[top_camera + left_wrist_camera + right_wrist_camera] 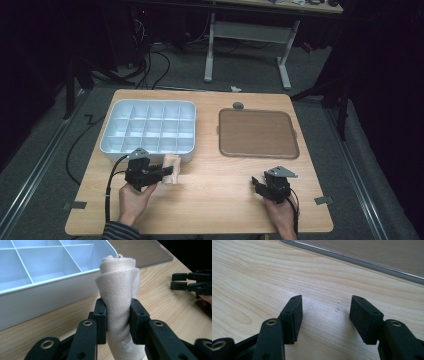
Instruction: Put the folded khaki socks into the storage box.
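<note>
Left tool (117,322) is clamping a rolled beige cloth (118,292) between its two black pads; the pads are pressing into the fabric from both sides, leaving a waist in the roll where they are biting. The cloth is a soft knit, pale peach-beige, wound into a loose spiral whose layers are showing at the top end. A small pale printed mark is sitting low on the fabric, too blurred to read. In the left gripper view the roll is standing up out of the jaws, with its lower end hanging down past the pads.

In the high view the left tool (167,172) is holding the cloth (171,169) over the desk (215,200), just beside the near wall of the white compartment tray (112,150). Whether the cloth is touching the tray wall cannot be told. The tray is a shallow white box divided by a grid of partitions; the visible cells are showing bare white floors.

Right tool (325,312) is sitting with its jaws apart, nothing between the pads, bare wood grain showing through the gap. In the high view the right tool (260,184) is resting low over the desk at the near right, well apart from the cloth. Beyond it, a brown flat tray (257,134) with a raised rim is lying on the desk to the right of the white tray.
</note>
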A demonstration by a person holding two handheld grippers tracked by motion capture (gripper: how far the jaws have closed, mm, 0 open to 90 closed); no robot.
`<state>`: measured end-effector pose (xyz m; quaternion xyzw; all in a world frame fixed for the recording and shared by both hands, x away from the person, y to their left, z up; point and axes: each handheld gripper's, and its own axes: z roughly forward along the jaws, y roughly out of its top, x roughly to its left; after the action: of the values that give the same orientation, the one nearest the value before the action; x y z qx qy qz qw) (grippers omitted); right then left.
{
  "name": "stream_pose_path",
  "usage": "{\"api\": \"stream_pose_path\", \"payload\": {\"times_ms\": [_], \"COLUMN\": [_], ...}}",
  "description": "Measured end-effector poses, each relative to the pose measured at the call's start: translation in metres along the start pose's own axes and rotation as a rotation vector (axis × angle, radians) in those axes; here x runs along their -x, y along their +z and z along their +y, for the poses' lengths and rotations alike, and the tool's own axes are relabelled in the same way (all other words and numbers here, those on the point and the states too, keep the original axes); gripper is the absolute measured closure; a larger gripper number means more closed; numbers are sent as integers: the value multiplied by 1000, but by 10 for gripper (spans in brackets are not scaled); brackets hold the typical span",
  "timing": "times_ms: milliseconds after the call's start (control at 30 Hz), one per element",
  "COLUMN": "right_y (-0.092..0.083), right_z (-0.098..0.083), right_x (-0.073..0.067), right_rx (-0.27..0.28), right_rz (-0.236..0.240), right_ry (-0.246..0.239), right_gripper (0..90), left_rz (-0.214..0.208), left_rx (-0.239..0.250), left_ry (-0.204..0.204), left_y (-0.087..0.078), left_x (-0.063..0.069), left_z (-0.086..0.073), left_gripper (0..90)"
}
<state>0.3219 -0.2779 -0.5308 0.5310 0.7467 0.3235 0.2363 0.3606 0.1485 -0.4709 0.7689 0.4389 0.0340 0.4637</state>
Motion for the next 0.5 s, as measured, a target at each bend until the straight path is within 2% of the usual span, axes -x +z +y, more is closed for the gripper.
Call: {"api": "stream_pose_path", "payload": {"times_ms": [333, 500], "right_y": [0, 0], "right_z": [0, 0], "right_x": [0, 0], "right_rx": [1, 0], "right_rz": [1, 2], "right_ry": [2, 4], "right_gripper": [441, 441], "left_rz": [14, 4], "left_rx": [9, 20], "left_ry": [11, -2], "left_y": [-9, -13], "left_x": [-3, -5], "left_z": [6, 8], "left_gripper": [711, 711]}}
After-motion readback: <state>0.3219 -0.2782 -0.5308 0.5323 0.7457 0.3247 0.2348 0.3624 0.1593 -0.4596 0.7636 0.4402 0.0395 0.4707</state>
